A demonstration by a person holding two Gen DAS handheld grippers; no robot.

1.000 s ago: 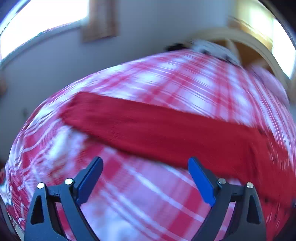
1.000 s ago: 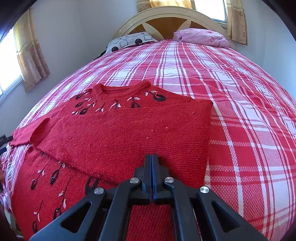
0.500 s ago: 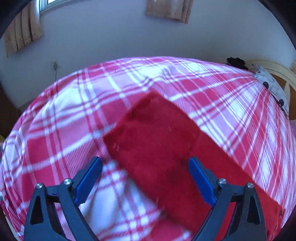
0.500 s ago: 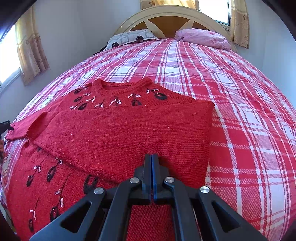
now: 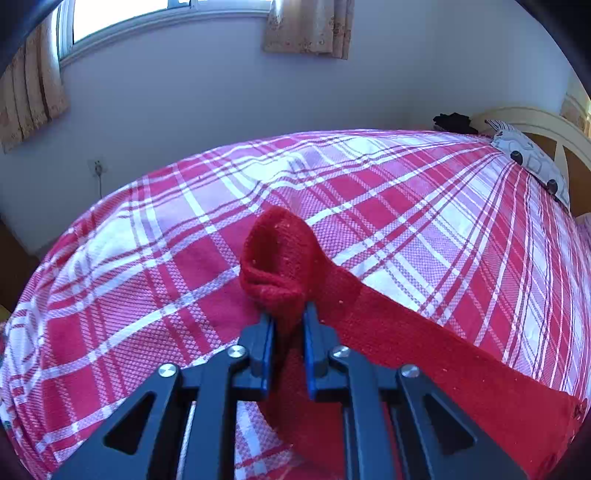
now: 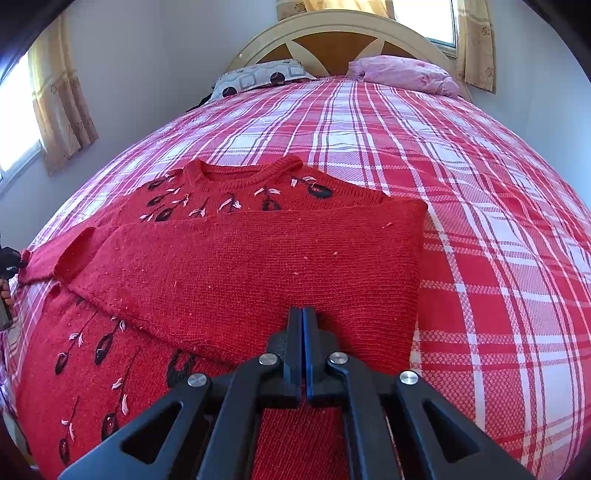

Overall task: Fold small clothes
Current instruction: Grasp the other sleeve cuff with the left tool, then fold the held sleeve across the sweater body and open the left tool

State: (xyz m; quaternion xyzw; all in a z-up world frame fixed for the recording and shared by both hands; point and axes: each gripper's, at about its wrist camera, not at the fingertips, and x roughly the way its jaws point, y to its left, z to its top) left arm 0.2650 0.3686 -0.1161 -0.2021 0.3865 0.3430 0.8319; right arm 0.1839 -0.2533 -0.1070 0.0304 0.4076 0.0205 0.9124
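A red knit sweater (image 6: 236, 266) with black and pink embroidery lies on the plaid bed, its right sleeve folded across the chest. My left gripper (image 5: 289, 317) is shut on the cuff of the other sleeve (image 5: 280, 266), which bunches up above the fingers; the sleeve (image 5: 436, 362) trails to the lower right. In the right wrist view that gripper shows dimly at the far left edge (image 6: 7, 258). My right gripper (image 6: 303, 325) is shut with its tips over the sweater's folded part; whether it pinches cloth is hidden.
The red and white plaid bedspread (image 6: 480, 229) covers the whole bed. A patterned pillow (image 6: 262, 75) and a pink pillow (image 6: 402, 72) lie by the headboard (image 6: 332, 40). A wall with a window and curtains (image 5: 306, 26) stands past the bed's left edge.
My left gripper was open above the flat sleeve end; it has now shut on the cuff and bunched it up. My right gripper has stayed shut and nearly still.
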